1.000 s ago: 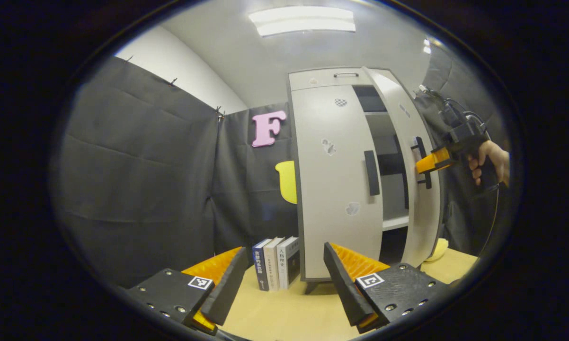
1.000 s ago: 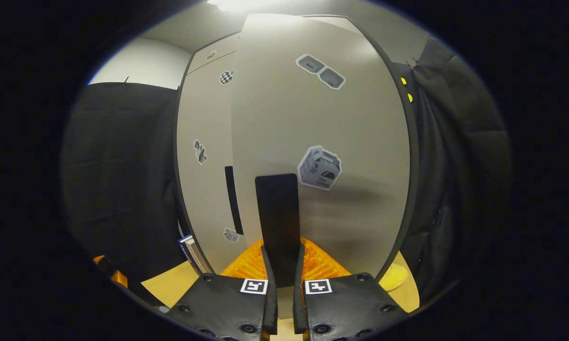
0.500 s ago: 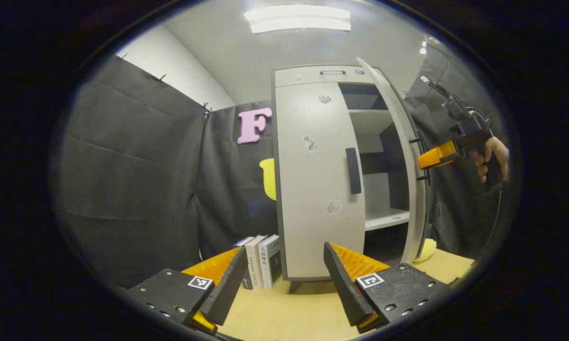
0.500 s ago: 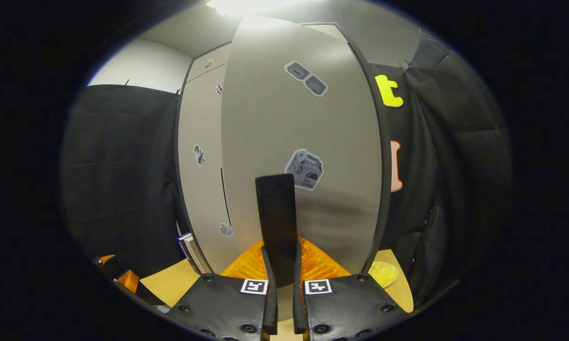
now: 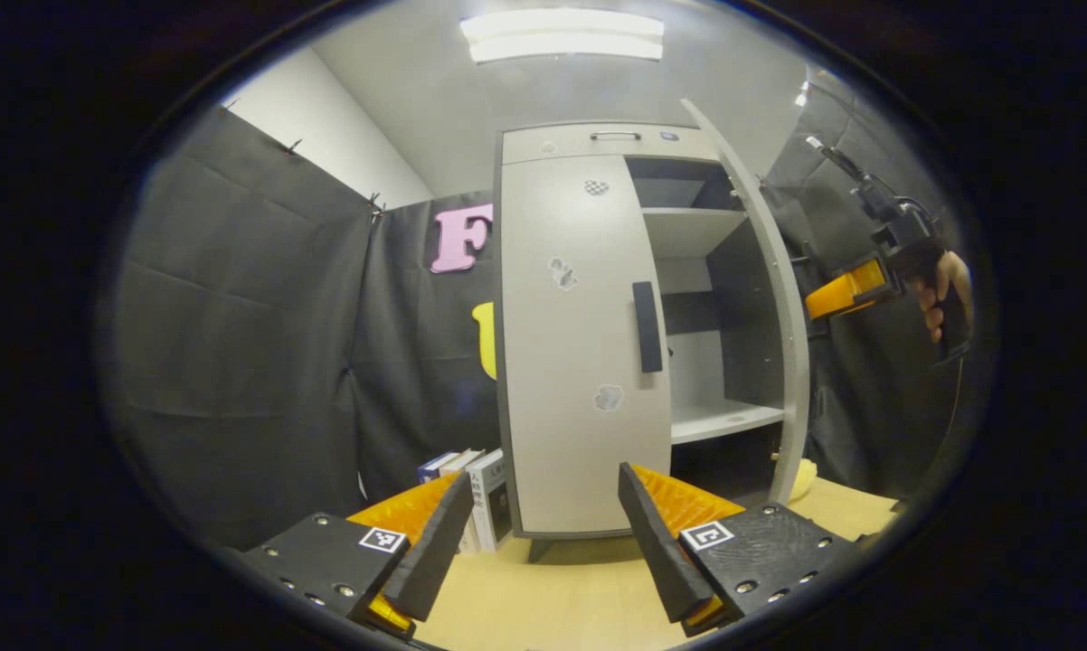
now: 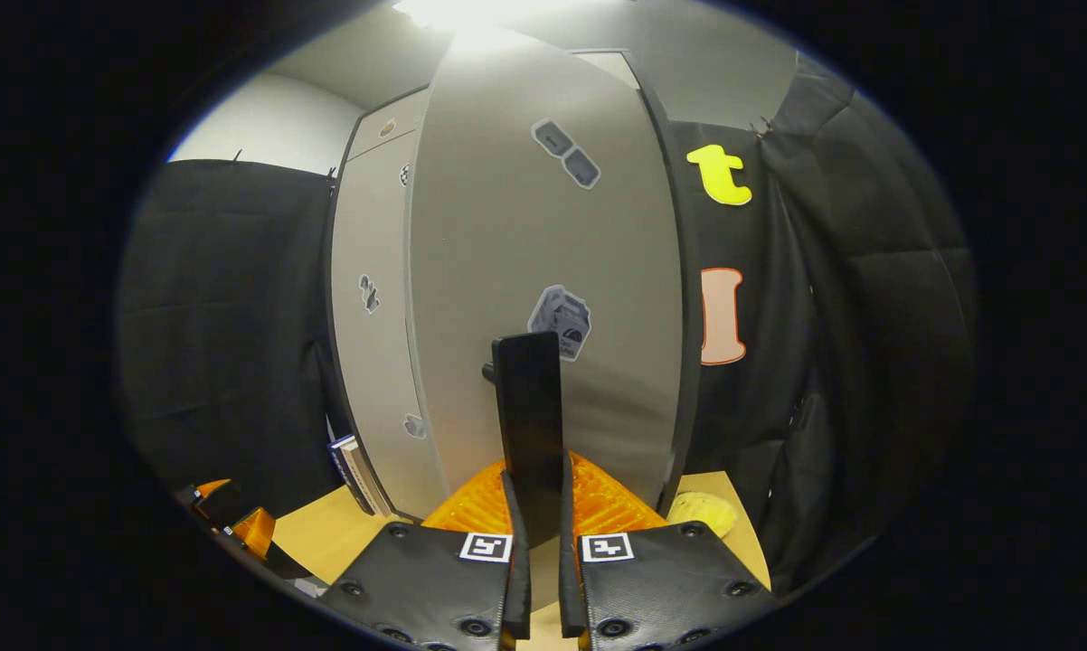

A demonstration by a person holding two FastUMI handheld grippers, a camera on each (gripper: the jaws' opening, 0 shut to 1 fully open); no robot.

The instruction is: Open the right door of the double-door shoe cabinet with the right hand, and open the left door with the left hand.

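Note:
The pale grey shoe cabinet (image 5: 589, 145) stands on a tan table. Its left door (image 5: 571, 344) is closed, with a black bar handle (image 5: 647, 325). The right door (image 5: 774, 298) stands swung far out, edge-on, baring the shelves (image 5: 720, 418). My left gripper (image 5: 543, 479) is open and empty, low in front of the left door and apart from it. In the right gripper view, my right gripper (image 6: 537, 475) is shut on the right door's black handle (image 6: 527, 398). A hand (image 5: 949, 294) holds that gripper (image 5: 846, 291) at the door's outer face.
Several books (image 5: 471, 484) stand left of the cabinet's foot on the table (image 5: 525, 606). A yellow object (image 6: 702, 511) lies behind the open door. Black cloth walls close in on the left and right. My left gripper (image 6: 236, 526) shows low at the left.
The right door has swung much wider with my right gripper on its handle, baring more shelves. The cabinet has slid left in the left gripper view; that gripper stays open.

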